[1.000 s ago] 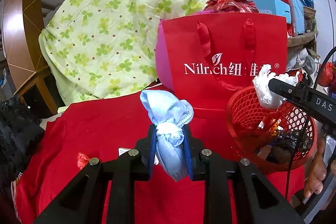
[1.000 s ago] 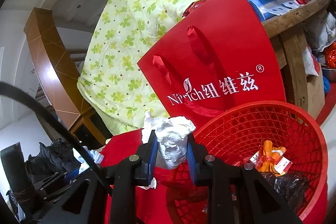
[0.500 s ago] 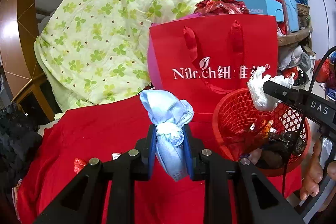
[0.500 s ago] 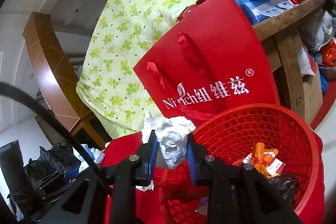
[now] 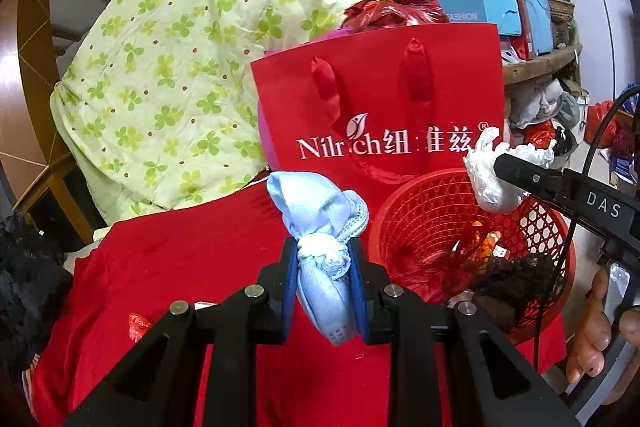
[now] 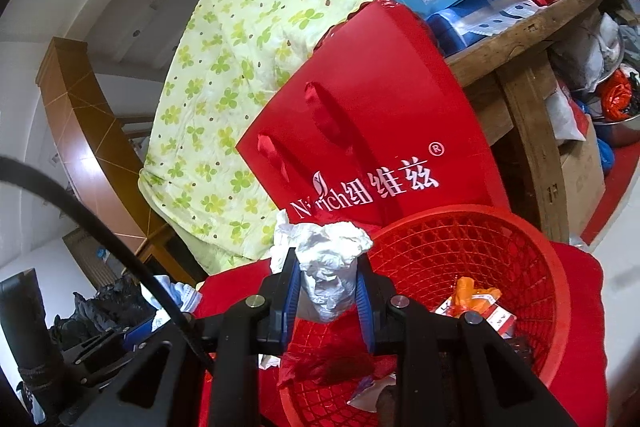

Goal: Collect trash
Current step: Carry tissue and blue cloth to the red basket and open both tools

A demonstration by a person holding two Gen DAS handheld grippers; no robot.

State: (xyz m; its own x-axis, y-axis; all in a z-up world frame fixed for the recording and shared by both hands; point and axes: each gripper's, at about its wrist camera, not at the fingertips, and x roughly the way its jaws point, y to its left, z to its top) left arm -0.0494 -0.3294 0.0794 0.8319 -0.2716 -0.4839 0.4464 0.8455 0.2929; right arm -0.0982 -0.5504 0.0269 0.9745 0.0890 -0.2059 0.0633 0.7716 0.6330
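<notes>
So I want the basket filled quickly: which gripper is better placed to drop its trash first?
Right. The right gripper holds its white wad at the red basket rim, while the left gripper with its blue wad is short of it over the red cloth.

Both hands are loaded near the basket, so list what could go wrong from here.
The right gripper holds the white crumpled wad only just past the red basket's near rim, so an early release may miss. The left gripper's knotted blue cloth remains over the red cover, short of the basket.
</notes>
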